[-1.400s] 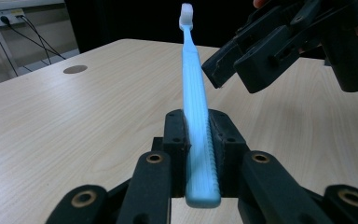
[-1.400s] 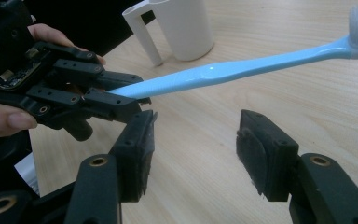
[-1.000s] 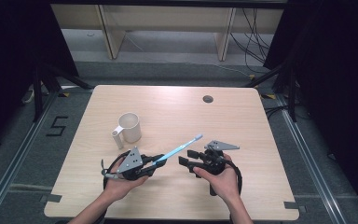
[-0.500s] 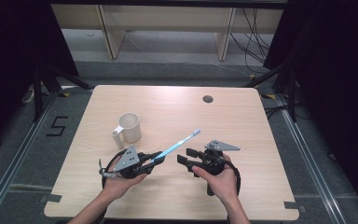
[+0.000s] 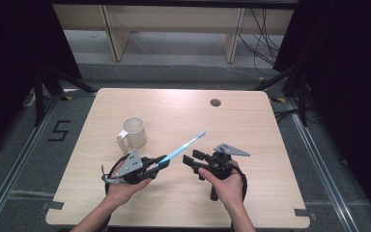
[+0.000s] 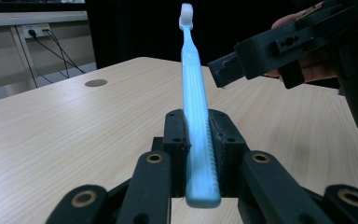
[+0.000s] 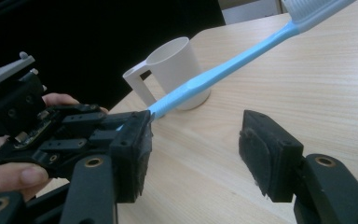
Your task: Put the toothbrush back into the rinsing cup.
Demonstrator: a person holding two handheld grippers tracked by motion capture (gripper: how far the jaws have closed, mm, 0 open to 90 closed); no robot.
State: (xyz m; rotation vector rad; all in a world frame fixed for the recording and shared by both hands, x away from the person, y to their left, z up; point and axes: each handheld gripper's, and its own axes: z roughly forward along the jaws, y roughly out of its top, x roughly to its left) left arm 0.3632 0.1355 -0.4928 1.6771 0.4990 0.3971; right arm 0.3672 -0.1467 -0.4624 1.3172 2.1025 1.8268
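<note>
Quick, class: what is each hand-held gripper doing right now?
Left hand-held gripper: closed on the toothbrush.
Right hand-held gripper: open, holding nothing.

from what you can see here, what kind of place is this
Probably a lab or recording workspace, not a home: a bare wooden table with a cable hole, black curtains either side, and loose cables on the floor.

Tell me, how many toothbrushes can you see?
1. The blue toothbrush is clamped by its handle in the left gripper, bristle end raised toward the table's middle. None seems hidden.
</note>
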